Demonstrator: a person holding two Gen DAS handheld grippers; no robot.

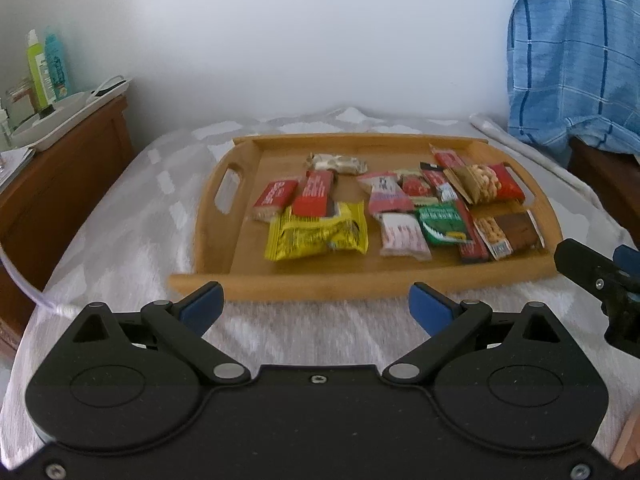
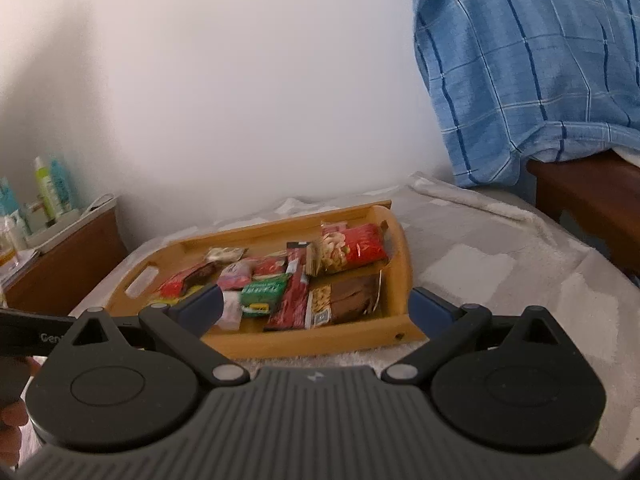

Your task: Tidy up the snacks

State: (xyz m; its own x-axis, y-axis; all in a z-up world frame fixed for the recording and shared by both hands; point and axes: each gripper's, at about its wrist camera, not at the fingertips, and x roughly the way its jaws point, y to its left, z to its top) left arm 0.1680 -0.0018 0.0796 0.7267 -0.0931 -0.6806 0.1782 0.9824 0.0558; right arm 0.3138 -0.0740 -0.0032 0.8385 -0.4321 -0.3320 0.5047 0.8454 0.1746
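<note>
A wooden tray (image 1: 224, 240) with cut-out handles lies on a grey-white blanket and holds several snack packets. A yellow packet (image 1: 316, 234) lies front left, red bars (image 1: 314, 192) behind it, a green packet (image 1: 440, 224) and a peanut pack (image 1: 486, 182) to the right. My left gripper (image 1: 316, 304) is open and empty, just short of the tray's near rim. My right gripper (image 2: 316, 308) is open and empty, near the tray's (image 2: 400, 248) front right corner. The peanut pack (image 2: 352, 248) and green packet (image 2: 264, 292) show there too. The right gripper's body shows at the right edge of the left wrist view (image 1: 600, 276).
A wooden nightstand (image 1: 60, 184) at the left carries a white tray with bottles (image 1: 44, 68). A blue plaid cloth (image 1: 572, 56) hangs over dark wooden furniture at the right. A white wall stands behind the bed.
</note>
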